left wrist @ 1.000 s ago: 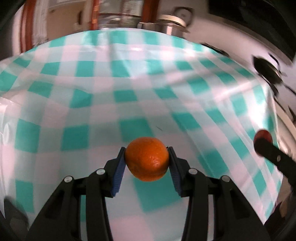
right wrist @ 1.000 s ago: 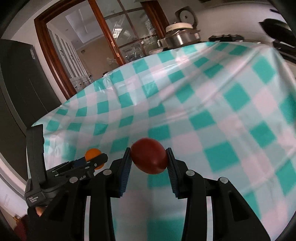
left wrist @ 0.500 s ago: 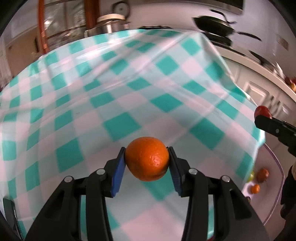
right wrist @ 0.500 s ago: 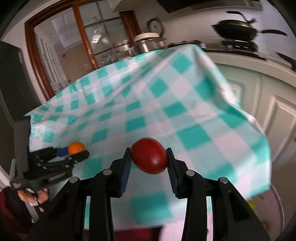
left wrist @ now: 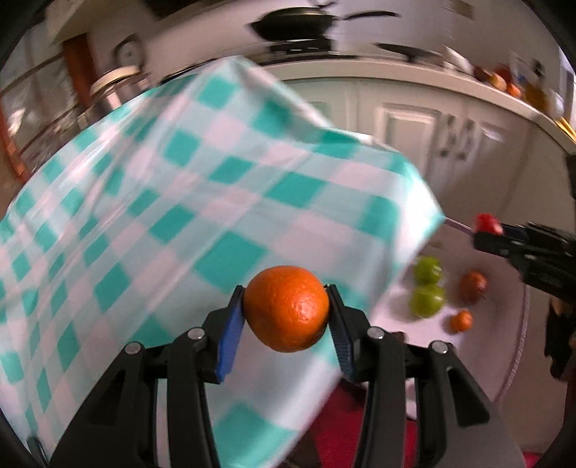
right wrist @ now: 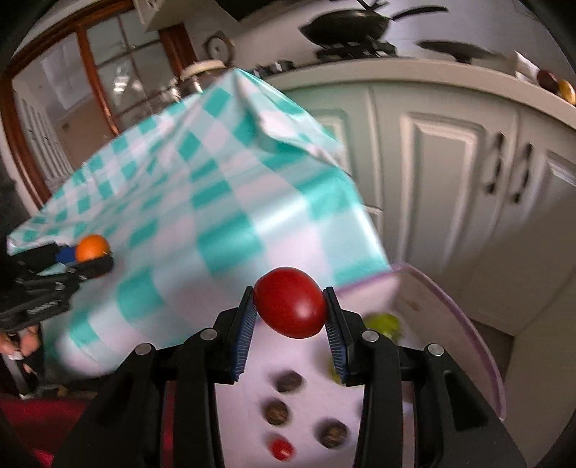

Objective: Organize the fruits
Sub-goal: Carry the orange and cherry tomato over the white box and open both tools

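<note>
My left gripper [left wrist: 286, 309] is shut on an orange [left wrist: 287, 308], held over the right edge of the teal-and-white checked tablecloth [left wrist: 162, 201]. My right gripper [right wrist: 289, 307] is shut on a red tomato [right wrist: 289, 301], above a white tray with a purple rim [right wrist: 478, 338]. The tray sits lower than the table, to its right. It holds two green fruits [left wrist: 427, 300], a brown fruit [left wrist: 474, 282], a small orange [left wrist: 461, 320], three brown round fruits [right wrist: 276, 412] and a small red one [right wrist: 281, 448]. The left wrist view shows the right gripper [left wrist: 486, 227] at the right edge.
White kitchen cabinets [right wrist: 450, 180] stand behind the tray. A counter above them carries a black pan [right wrist: 347, 25] and some fruit [left wrist: 504, 81]. A red surface [left wrist: 345, 424] lies under the tray. A hand [right wrist: 21, 342] shows at the left edge.
Both grippers have swept right across the checked table to its right edge, each keeping its fruit. The tray of fruit has come into view beyond the table.
</note>
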`<state>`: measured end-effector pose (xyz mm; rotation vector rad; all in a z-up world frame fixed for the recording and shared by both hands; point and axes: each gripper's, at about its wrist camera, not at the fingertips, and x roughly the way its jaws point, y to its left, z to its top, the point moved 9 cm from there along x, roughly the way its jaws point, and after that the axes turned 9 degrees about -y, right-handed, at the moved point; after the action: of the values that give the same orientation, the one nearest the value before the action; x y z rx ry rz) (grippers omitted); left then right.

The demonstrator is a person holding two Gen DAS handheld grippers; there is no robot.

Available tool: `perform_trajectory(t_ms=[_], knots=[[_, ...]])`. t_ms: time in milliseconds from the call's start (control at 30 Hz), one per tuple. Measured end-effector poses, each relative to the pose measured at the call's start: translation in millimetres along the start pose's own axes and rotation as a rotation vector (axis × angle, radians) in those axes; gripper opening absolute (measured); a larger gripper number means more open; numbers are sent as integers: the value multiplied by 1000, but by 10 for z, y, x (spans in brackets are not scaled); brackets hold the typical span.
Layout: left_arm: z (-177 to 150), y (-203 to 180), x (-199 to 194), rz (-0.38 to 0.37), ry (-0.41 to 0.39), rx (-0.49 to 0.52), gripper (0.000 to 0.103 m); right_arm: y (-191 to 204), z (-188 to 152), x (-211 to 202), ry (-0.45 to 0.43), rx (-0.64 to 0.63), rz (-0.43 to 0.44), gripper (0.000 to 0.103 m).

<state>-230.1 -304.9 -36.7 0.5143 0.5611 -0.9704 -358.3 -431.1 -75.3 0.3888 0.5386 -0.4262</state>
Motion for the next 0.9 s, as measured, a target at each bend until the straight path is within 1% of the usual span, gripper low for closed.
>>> perform_trajectory(t_ms=[133,167,200,267,300,400,433,467,500,600,700,800,900], knots=[[-52,-670,14,-140,7,143,45,-271,-222,63,89,-61,-57,38],[-84,-788,27,-170,14,163,45,-313,-262,99,110,-76,-65,38],[-148,-990,55,-235,32,192,45,-349,-302,145,133,-89,-73,38],[-263,-1247,131,-313,71,229,45,-437,-424,286,197,-121,-90,38],[-323,-1332,171,-337,90,248,45,-474,-492,345,229,-137,-103,38],[-559,-1539,381,-374,161,315,45,-543,-802,511,342,-220,-158,38],[-643,-1594,454,-388,193,326,45,-543,-900,531,366,-230,-153,38],[-761,-1645,567,-407,246,333,45,-550,-999,537,391,-233,-143,38],[-828,-1666,646,-416,278,331,45,-539,-1125,543,422,-235,-127,38],[-1038,-1720,1019,-431,390,293,45,-547,-1294,558,458,-237,-116,38],[-1126,-1818,1321,-439,444,246,45,-649,-1371,639,493,-252,-151,38],[-1208,-1940,1480,-457,467,218,45,-759,-1449,762,548,-266,-175,38],[-1318,-2045,1535,-476,487,238,45,-839,-1525,903,612,-306,-200,38]])
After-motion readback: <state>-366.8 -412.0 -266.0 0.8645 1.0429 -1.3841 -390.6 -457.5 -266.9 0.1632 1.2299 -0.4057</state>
